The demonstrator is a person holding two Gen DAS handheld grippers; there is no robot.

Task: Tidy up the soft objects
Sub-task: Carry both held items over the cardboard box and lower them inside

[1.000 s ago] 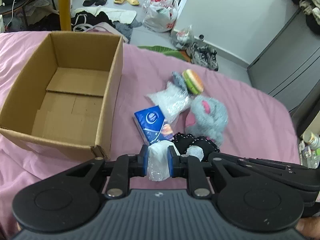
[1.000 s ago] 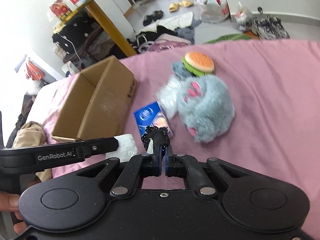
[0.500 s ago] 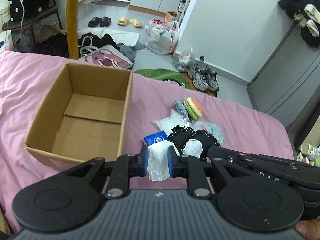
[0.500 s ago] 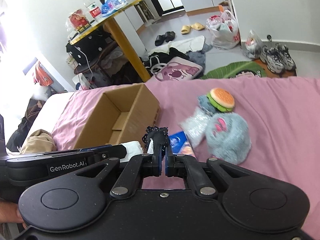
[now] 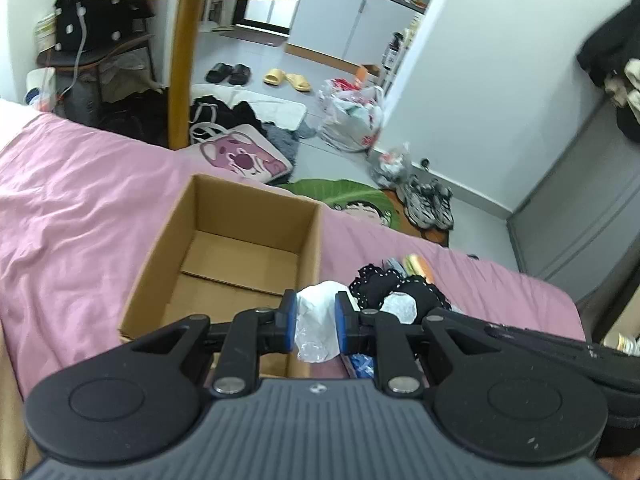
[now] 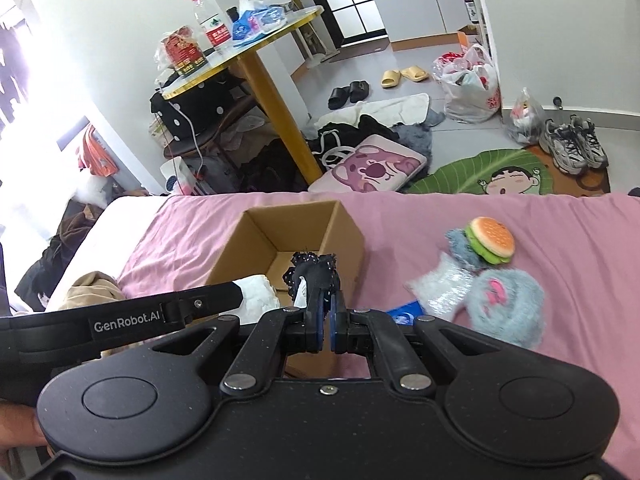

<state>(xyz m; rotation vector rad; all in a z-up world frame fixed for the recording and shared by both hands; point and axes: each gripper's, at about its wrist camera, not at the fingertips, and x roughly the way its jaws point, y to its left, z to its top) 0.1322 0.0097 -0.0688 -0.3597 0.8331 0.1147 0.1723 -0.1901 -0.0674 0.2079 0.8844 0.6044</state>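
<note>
On the pink bed (image 5: 80,216) sits an open cardboard box (image 5: 240,216) (nothing visible inside). Above its near edge, the left claw (image 5: 315,320) pinches a white plastic-wrapped bundle (image 5: 316,328) — the right claw (image 6: 326,320), just beside it, clamps a black dotted fabric piece (image 6: 314,270).

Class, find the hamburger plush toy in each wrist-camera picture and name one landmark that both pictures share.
Left wrist: hamburger plush lies right of centre on the pink sheet, mostly hidden behind the black fabric.
Right wrist: hamburger plush sits in plain view at right, on the sheet.
Shared landmark: the cardboard box, to the toy's left in both.
</note>
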